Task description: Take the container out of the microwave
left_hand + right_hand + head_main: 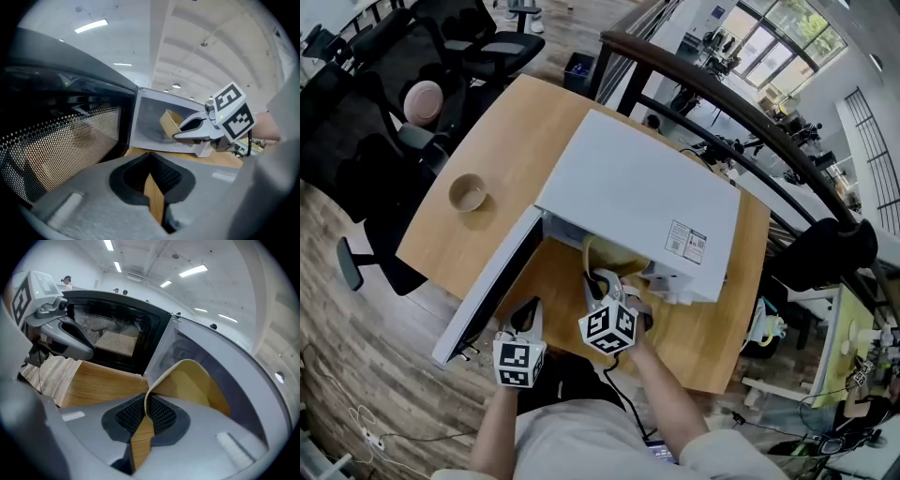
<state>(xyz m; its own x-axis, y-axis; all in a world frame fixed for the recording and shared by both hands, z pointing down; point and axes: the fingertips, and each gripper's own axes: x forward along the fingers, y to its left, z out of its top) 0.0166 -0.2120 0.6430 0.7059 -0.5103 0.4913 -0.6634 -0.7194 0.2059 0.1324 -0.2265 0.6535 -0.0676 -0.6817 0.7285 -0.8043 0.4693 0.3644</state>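
The right gripper [146, 413] pinched the container [197, 385] by its rim at the microwave [637, 197] mouth. It probably needed a level pull out. The left gripper [152, 183] was closed and empty.

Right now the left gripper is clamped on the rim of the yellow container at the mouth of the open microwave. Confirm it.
Wrong gripper: it is the right gripper that is clamped on the rim of the yellow container, as the right gripper view shows. The left gripper is shut on nothing, beside the door. The microwave is open, as you said.
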